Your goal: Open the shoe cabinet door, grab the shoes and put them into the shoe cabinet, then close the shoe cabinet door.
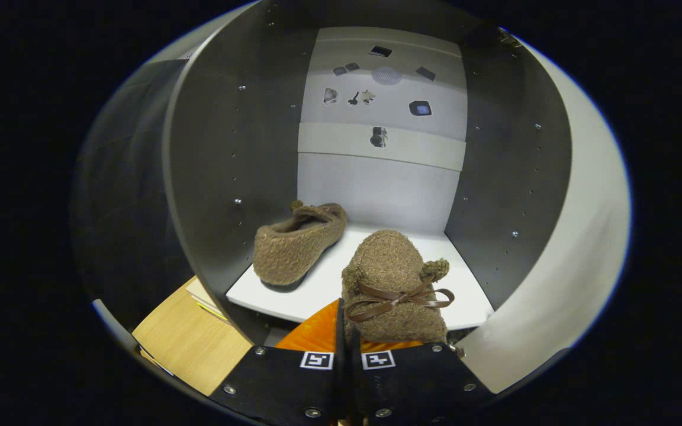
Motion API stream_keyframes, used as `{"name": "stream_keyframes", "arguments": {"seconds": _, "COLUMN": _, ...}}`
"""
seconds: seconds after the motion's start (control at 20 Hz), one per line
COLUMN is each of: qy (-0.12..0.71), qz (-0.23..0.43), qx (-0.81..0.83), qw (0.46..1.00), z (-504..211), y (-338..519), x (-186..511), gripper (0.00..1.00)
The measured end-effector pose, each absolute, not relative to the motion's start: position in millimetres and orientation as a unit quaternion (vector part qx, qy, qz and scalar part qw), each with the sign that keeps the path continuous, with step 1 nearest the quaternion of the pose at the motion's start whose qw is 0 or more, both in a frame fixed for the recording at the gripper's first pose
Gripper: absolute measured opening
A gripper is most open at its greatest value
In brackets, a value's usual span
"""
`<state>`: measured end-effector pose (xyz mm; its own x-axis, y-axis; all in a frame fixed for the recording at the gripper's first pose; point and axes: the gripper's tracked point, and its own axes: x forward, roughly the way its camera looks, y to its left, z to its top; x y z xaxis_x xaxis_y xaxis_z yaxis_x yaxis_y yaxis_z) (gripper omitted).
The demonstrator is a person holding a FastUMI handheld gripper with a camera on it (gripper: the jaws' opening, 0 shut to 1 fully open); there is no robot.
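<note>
- Fingers of the gripper (346, 340) stood nearly together, with only a thin slit between them; they seemed to pinch the heel edge of a fuzzy brown slipper (393, 284), though the contact itself was hidden.
- That slipper, tied with a brown ribbon bow (397, 299) and carrying a small pompom (436, 269), sat just ahead of the fingers, toe pointing into the shoe cabinet (234, 171) over the front edge of its white shelf (323, 284).
- Second matching slipper (296, 245) lay on the shelf, ahead and left of the fingers, near the dark left wall.
- Beyond both slippers rose the pale back panel (379, 189).
- Wooden floor (190, 343) showed below, left of the fingers.
</note>
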<state>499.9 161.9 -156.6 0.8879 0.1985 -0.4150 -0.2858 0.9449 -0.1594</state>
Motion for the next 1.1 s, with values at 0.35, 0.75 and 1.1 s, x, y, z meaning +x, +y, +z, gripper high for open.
{"name": "stream_keyframes", "arguments": {"seconds": 0.35, "qy": 0.212, "qz": 0.123, "qx": -0.106, "qw": 0.964, "z": -160.6, "y": 164.3, "x": 590.9, "gripper": 0.03}}
{"name": "stream_keyframes", "arguments": {"seconds": 0.75, "qy": 0.23, "qz": 0.124, "qx": -0.103, "qw": 0.96, "z": -176.9, "y": 171.3, "x": 651.8, "gripper": 0.04}}
{"name": "stream_keyframes", "arguments": {"seconds": 1.1, "qy": 0.243, "qz": 0.118, "qx": -0.086, "qw": 0.959, "z": -180.4, "y": 171.6, "x": 658.0, "gripper": 0.14}}
